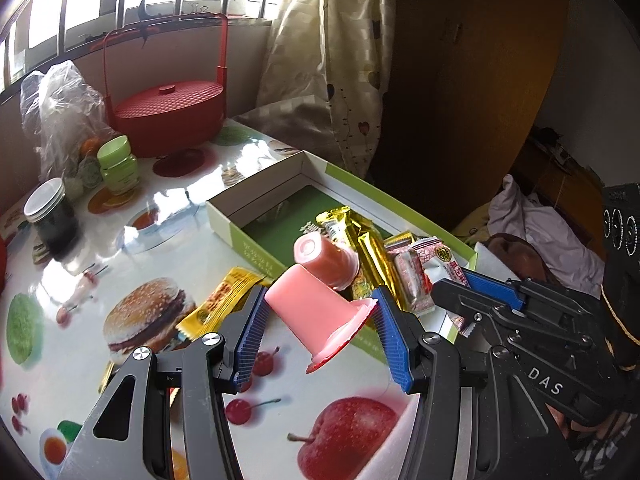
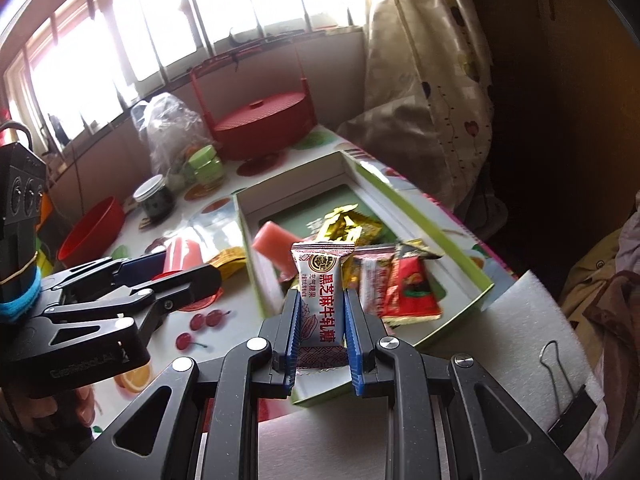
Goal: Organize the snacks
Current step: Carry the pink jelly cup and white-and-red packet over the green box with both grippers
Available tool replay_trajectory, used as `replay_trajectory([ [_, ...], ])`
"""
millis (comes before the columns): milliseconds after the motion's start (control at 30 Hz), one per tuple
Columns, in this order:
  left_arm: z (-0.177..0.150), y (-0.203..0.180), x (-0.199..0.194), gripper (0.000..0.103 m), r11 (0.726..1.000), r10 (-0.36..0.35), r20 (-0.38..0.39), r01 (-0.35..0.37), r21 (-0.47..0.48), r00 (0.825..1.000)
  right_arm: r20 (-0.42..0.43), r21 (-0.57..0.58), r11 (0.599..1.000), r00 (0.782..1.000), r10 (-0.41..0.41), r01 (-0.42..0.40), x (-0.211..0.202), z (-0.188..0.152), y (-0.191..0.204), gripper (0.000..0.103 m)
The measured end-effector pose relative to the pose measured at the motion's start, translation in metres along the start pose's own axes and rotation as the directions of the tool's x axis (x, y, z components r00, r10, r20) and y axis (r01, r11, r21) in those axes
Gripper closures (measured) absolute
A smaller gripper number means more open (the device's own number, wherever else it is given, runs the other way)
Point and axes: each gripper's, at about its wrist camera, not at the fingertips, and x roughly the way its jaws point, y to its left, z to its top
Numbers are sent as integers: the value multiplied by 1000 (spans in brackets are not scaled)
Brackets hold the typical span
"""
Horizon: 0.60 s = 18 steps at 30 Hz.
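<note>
Two handheld grippers carry snacks toward a green-sided box on a fruit-print table, with the sorting seemingly well under way. The left gripper clamps a pink jelly cup between its blue pads at about half span. The right gripper is pinched narrow on a white nougat candy.

Already lying in the box are a second pink cup, several gold wrappers and some red-and-white sweets, bunched at the near end; the far end of the box is bare. Still outside it, a yellow packet lies on the table just beside the box's near wall. By this reading, the two held items and that packet are what remains; whether other snacks wait out of view cannot be told.

The held cup is above the table, just short of the box wall. Its long axis runs on a slant, the closed base pointing up and away toward the box and the flared, sealed rim down toward the camera. The pads grip it near the rim.

The candy stands upright in the right gripper, over the box's near edge. Its long axis runs straight out along the fingers, one crimped end up and its printed face toward the lens.

A red basket, jars and a plastic bag crowd the table's far side, untouched.
</note>
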Motion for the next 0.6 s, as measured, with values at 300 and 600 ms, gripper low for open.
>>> replay_trajectory([
  [300,11,-9,18,49,1000,-27,-9,27,2,1000,-9,27,999,999,-42,42,9,6,-24,83],
  [600,19,-17,39,49,999,-37,-28,37,9,999,-29,20,997,997,-70,71,24,8,-35,83],
])
